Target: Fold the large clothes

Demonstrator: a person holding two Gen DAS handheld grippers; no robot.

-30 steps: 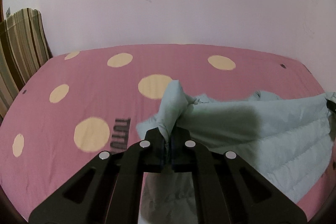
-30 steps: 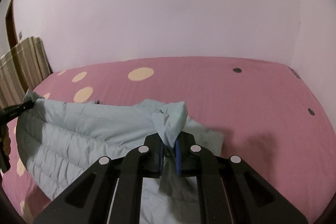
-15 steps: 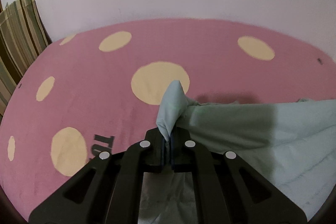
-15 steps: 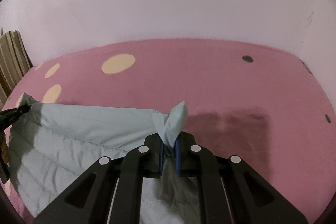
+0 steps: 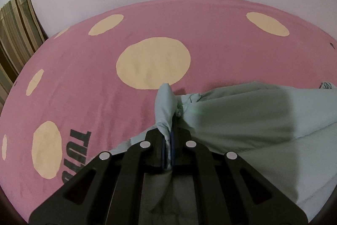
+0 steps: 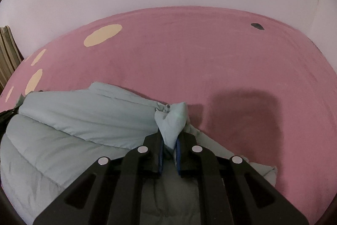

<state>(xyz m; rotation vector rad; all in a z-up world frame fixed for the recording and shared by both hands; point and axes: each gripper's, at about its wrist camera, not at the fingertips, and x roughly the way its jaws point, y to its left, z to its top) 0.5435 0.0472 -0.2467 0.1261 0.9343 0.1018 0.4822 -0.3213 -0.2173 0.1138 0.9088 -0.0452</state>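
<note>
Fingers of left gripper (image 5: 167, 140) pinch a bunched corner of the pale blue quilted jacket (image 5: 242, 123), jaws nearly together. Right gripper (image 6: 169, 143) likewise clamps another bunched corner, fabric tuft poking out past its blue pads (image 6: 161, 148). Jacket lies spread on the near part of the pink bedsheet (image 5: 88, 81) with cream dots, between both grippers. Striped cushion (image 5: 16, 28) far left, against the wall.
</note>
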